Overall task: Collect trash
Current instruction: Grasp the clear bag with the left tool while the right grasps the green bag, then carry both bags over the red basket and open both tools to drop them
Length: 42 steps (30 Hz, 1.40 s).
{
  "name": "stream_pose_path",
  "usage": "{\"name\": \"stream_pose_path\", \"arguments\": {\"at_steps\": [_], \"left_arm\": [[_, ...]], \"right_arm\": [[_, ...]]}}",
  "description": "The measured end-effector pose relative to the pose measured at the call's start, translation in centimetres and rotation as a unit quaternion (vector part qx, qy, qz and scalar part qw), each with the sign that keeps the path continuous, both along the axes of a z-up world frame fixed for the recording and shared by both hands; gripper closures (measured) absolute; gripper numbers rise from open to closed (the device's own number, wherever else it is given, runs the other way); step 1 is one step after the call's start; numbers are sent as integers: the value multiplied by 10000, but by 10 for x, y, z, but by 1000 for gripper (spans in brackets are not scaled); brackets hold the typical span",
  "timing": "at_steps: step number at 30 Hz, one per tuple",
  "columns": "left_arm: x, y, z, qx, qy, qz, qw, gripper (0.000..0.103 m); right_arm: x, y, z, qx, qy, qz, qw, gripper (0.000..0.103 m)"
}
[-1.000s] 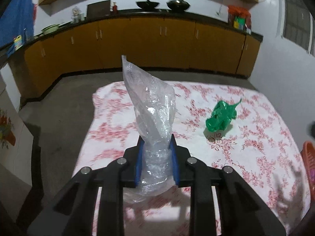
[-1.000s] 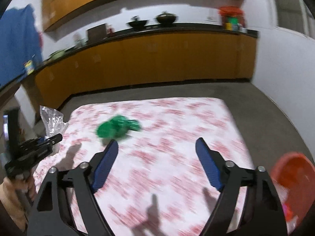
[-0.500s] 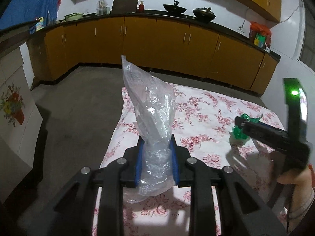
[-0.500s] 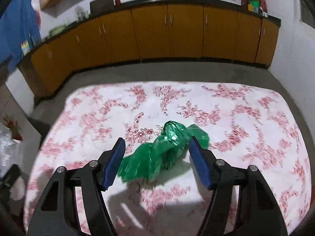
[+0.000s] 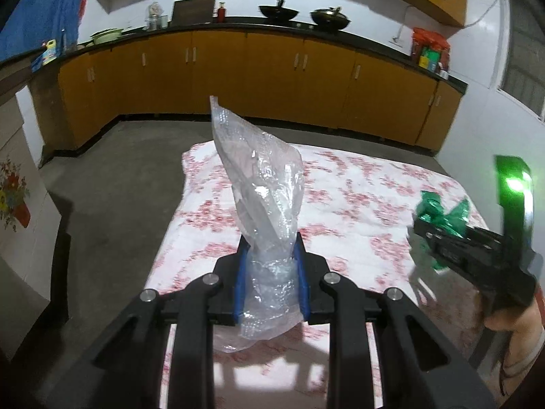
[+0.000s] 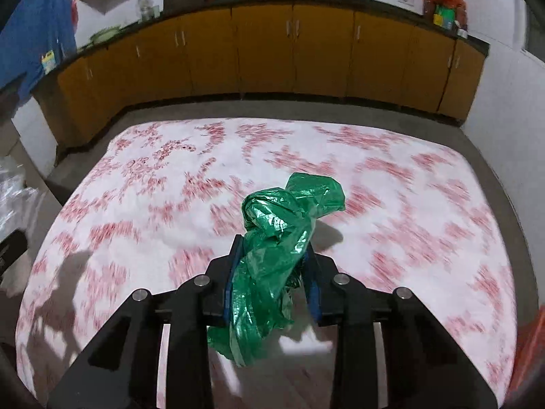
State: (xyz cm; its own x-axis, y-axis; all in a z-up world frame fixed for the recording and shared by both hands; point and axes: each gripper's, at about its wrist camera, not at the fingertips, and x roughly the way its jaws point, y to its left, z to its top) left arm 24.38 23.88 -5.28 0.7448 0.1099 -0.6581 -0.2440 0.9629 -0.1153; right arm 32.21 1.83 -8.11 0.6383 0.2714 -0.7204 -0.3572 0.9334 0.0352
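Note:
My left gripper (image 5: 271,266) is shut on a crumpled clear plastic bag (image 5: 262,191), which stands up between the blue pads above the left end of the table. My right gripper (image 6: 274,272) is shut on a crumpled green plastic bag (image 6: 282,225) and holds it over the table's middle. In the left wrist view the right gripper (image 5: 429,235) shows at the right with the green bag (image 5: 442,213) in it.
The table wears a white cloth with red flowers (image 6: 136,197). An orange basket (image 6: 531,347) shows at the right edge of the right wrist view. Brown cabinets (image 5: 272,78) with a dark counter run along the back wall. Grey floor (image 5: 112,197) lies left of the table.
My right gripper has closed on the green bag, which lay between its open fingers half a second ago, and lifted it. My left gripper keeps its hold on the clear bag.

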Motion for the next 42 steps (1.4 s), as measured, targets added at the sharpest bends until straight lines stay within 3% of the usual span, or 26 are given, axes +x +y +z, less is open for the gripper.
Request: {"name": "stream_pose_path", "arguments": {"at_steps": [7,17,31,42], "left_arm": [[-16,-41,15,-68,-98,-538,9985,78],[-42,-128,41,-106,-161,-1453,9892,78],[-63,-235,69,-46,-294,-2403,9702,78],[-71,-312,71,24,-326,-3161,9482,78]], "right_arm": [[-72,-76,32,-240,-392,-391,9982,70],[-144,-162,76,-244,-746,-1173,9900,70],[-205,-253,103,-146,-1100,-2045,9726,70],[-226,-309,102,85,-1192,-2607,9580,70]]}}
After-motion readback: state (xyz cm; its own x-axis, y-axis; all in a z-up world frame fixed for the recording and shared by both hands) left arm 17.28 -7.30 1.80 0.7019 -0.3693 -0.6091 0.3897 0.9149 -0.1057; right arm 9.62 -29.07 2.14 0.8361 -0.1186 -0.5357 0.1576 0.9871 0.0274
